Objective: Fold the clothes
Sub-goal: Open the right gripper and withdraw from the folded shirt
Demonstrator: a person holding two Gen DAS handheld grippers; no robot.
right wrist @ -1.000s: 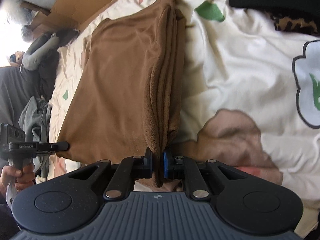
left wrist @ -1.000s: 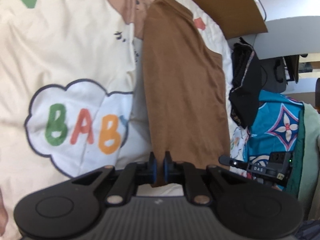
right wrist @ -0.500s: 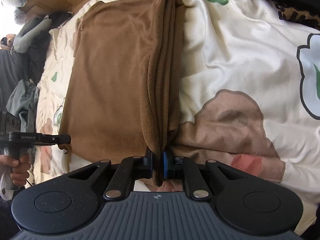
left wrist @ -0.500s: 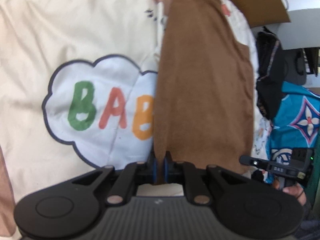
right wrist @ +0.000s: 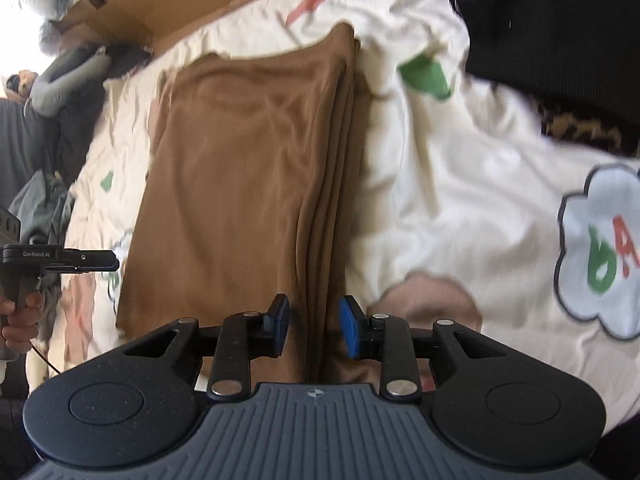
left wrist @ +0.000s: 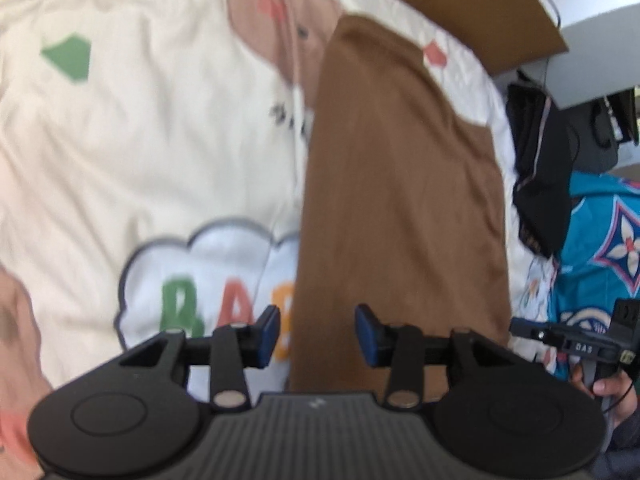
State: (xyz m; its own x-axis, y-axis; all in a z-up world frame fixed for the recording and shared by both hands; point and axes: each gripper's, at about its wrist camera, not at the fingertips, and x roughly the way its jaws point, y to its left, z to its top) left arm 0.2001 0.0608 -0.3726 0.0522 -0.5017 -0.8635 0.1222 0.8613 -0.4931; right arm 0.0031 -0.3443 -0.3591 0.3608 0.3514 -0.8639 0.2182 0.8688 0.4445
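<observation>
A brown garment (left wrist: 400, 184) lies folded into a long rectangle on the cream quilt (left wrist: 140, 128). My left gripper (left wrist: 317, 336) is open, its blue pads apart over the garment's near left edge. In the right wrist view the same brown garment (right wrist: 248, 184) shows stacked folded layers along its right side. My right gripper (right wrist: 314, 328) is open too, pads straddling that folded edge without pinching it. Each view shows the other gripper (left wrist: 576, 346) (right wrist: 60, 258) held in a hand beyond the far side of the cloth.
The quilt carries a cloud print with coloured letters (left wrist: 208, 280). Brown cardboard (left wrist: 480, 12) lies past the bed's far end. Black clothing (left wrist: 540, 184) and a teal patterned cloth (left wrist: 600, 248) lie to the right. A dark garment (right wrist: 560, 32) lies on the quilt's corner.
Both grippers were shut on the brown garment's edges; now both have opened and let it go. The garment lies flat on the quilt.
</observation>
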